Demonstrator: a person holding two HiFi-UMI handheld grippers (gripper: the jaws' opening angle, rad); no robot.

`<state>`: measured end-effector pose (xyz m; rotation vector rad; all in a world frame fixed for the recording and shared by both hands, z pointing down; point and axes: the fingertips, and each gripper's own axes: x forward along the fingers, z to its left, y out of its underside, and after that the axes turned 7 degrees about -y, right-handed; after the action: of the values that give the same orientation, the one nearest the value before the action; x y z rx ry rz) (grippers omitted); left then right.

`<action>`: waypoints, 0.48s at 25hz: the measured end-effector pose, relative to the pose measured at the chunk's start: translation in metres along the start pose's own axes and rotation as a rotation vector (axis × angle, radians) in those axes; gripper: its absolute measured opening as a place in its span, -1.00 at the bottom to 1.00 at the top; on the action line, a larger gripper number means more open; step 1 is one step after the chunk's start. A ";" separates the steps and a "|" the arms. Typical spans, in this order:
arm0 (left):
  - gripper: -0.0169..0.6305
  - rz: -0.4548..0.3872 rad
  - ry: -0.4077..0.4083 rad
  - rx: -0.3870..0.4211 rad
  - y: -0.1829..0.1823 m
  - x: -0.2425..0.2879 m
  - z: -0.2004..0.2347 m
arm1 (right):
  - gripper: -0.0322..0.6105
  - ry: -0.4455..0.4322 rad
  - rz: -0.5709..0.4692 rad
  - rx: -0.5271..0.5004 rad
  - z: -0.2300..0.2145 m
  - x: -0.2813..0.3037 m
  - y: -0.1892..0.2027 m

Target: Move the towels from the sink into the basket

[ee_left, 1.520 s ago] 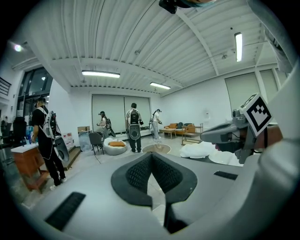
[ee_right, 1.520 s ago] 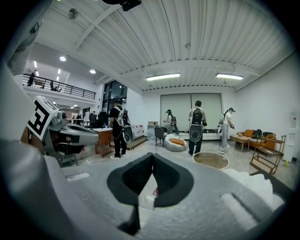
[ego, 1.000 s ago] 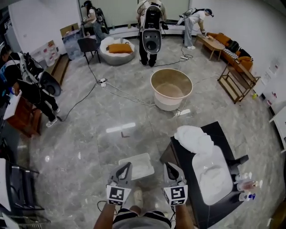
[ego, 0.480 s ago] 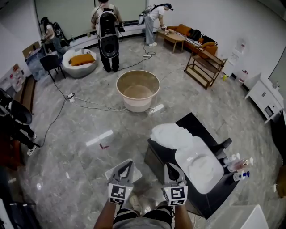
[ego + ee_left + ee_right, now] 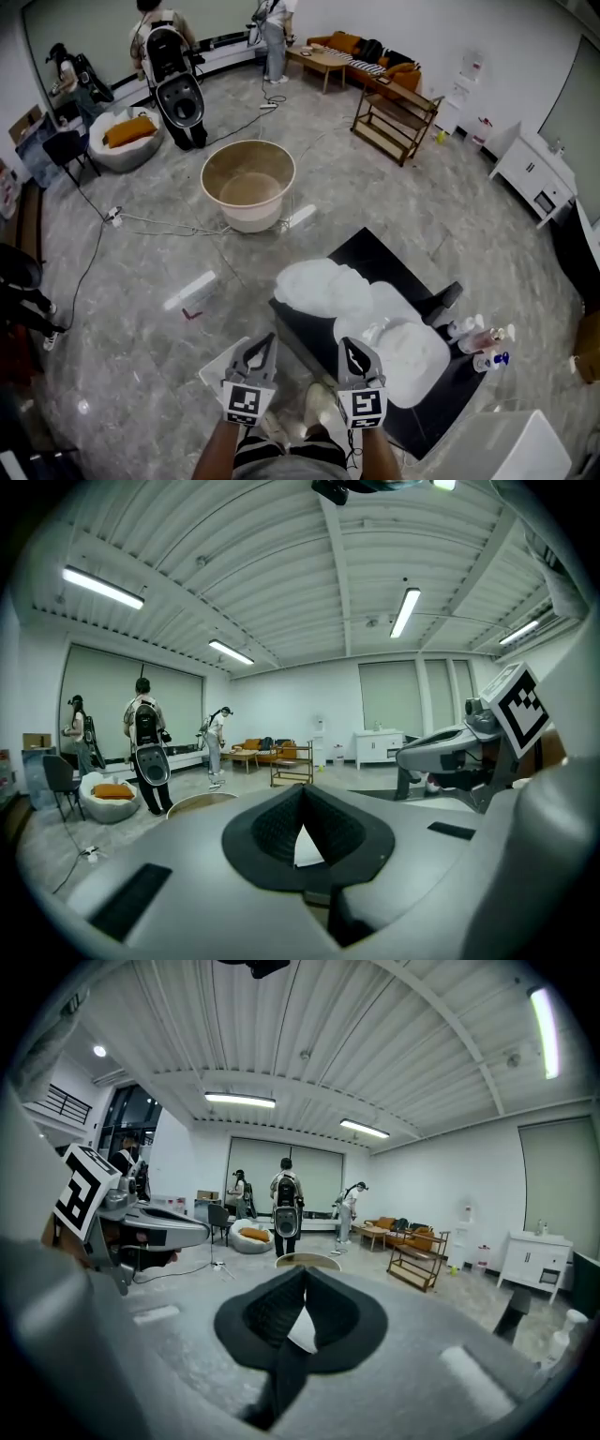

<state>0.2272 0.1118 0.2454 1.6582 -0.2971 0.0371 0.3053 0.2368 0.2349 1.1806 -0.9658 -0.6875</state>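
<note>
White towels (image 5: pixel 323 284) lie heaped on the near-left end of a black counter (image 5: pixel 375 253). Another white towel (image 5: pixel 412 349) fills the white sink (image 5: pixel 375 302) set in it. The round tan basket (image 5: pixel 248 183) stands on the floor beyond the counter, and its rim also shows as the basket (image 5: pixel 200 800) in the left gripper view and the basket (image 5: pixel 307 1259) in the right gripper view. My left gripper (image 5: pixel 265 341) is shut and holds nothing, low over the floor by the counter's near corner. My right gripper (image 5: pixel 349 346) is shut and holds nothing, just short of the sink's near rim.
Bottles (image 5: pixel 480 339) stand on the counter right of the sink. Cables (image 5: pixel 159 225) trail over the floor by the basket. A wooden shelf (image 5: pixel 394 112), a white cabinet (image 5: pixel 527 169), a beanbag (image 5: pixel 117 136) and several people (image 5: pixel 173 70) are at the back.
The view has swung so the counter and sink now lie right in front of me. Both grippers have moved toward the counter together, still shut.
</note>
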 end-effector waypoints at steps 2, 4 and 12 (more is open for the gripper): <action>-0.92 0.011 -0.004 -0.003 0.000 0.016 -0.008 | -0.89 -0.018 0.005 0.003 -0.016 0.008 0.004; -0.92 0.026 -0.010 -0.007 0.002 0.033 -0.013 | -0.89 -0.038 0.010 -0.003 -0.031 0.019 0.006; -0.92 0.088 -0.062 -0.029 0.017 0.093 -0.022 | -0.58 -0.183 0.061 -0.002 -0.071 0.069 0.039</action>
<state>0.3171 0.1163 0.2830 1.6186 -0.4160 0.0478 0.3980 0.2187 0.2841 1.0954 -1.1491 -0.7570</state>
